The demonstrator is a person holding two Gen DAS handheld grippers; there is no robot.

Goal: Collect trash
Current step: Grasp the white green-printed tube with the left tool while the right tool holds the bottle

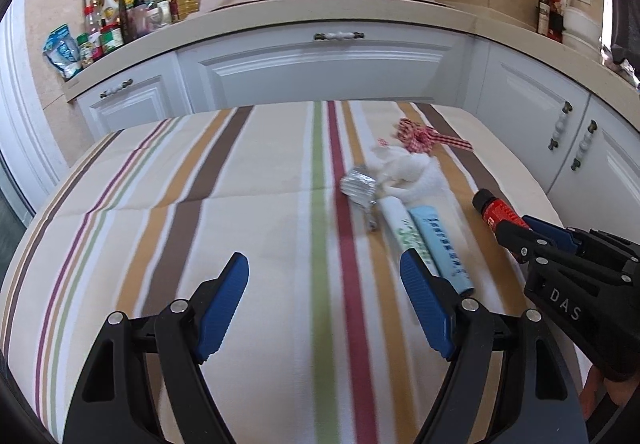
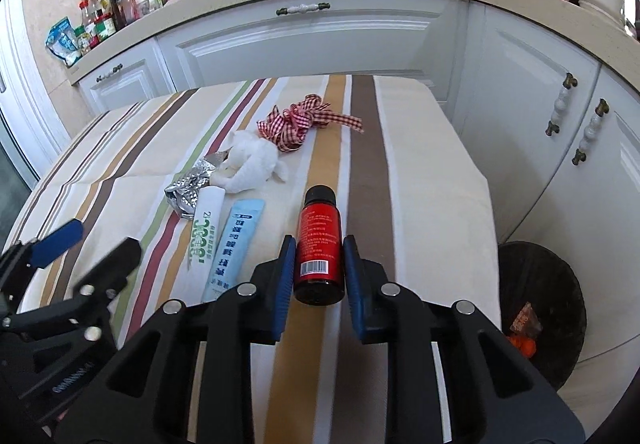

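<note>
A small red bottle point(image 2: 320, 244) with a black cap sits between the blue pads of my right gripper point(image 2: 319, 256), which is shut on it above the striped tablecloth point(image 2: 420, 183); the bottle also shows in the left wrist view point(image 1: 498, 209). My left gripper point(image 1: 324, 272) is open and empty over the cloth. On the cloth lie a white-green sachet point(image 2: 204, 236), a light blue sachet point(image 2: 234, 244), crumpled foil point(image 2: 188, 187), a white tissue wad point(image 2: 252, 163) and a red checked ribbon point(image 2: 304, 119).
A black round trash bin point(image 2: 540, 308) with orange scraps inside stands on the floor right of the table. White cabinets point(image 2: 312, 39) and a counter with bottles, a pan and a pot lie behind.
</note>
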